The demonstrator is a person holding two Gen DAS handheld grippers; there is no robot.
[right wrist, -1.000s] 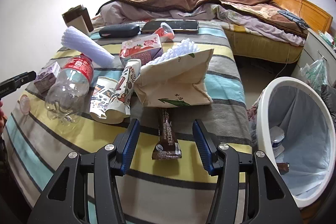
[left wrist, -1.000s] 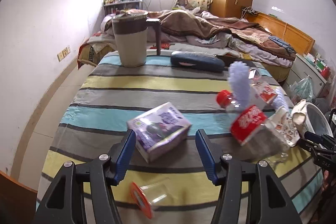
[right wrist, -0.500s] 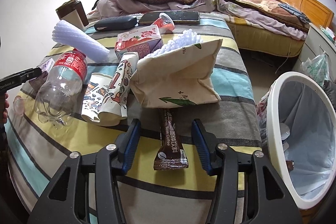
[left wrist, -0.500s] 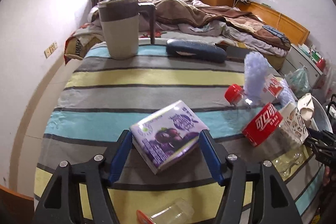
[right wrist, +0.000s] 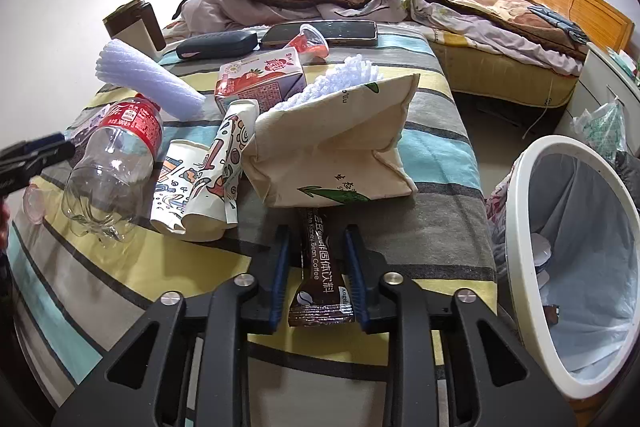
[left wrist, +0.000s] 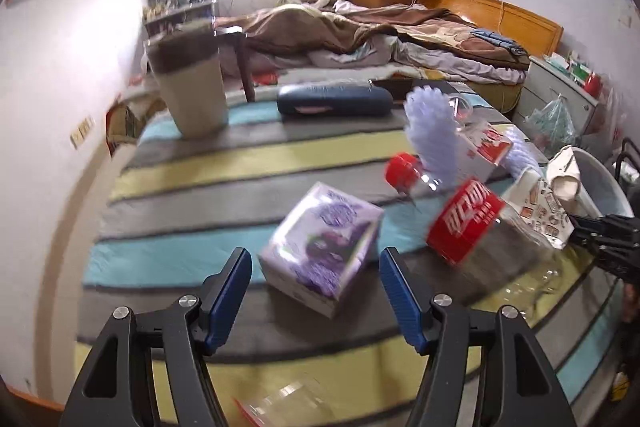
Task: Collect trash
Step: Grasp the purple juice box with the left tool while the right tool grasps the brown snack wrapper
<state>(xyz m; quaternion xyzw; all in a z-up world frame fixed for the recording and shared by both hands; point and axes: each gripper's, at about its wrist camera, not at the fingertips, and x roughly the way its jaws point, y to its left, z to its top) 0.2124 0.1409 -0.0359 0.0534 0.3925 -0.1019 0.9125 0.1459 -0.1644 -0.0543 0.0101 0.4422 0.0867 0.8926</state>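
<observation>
- Now, left wrist view: the left gripper (left wrist: 316,291) stands wide, its blue pads flanking the purple-printed rectangular carton (left wrist: 322,249) on the striped tablecloth (left wrist: 240,163), and neither pad touches it yet.
- To do it well, I'd say push further forward so the pads meet the carton's long flat sides, since it lies skewed to them.
- Motion blur smears the carton's print and the clear plastic bottle with the red label (left wrist: 468,227); a clear item at the bottom edge is cut off.
- Right wrist view: the right gripper (right wrist: 318,273) has just been closing, its jaws now narrow around the dark brown coffee sachet (right wrist: 320,275).
- Whether the pads actually press the sachet I cannot tell.
- Lift it straight, I'd judge, because its far end sits under the cream paper bag (right wrist: 332,155), then swing to the white lined bin (right wrist: 576,259).
- That bin's near rim runs out of frame.
</observation>
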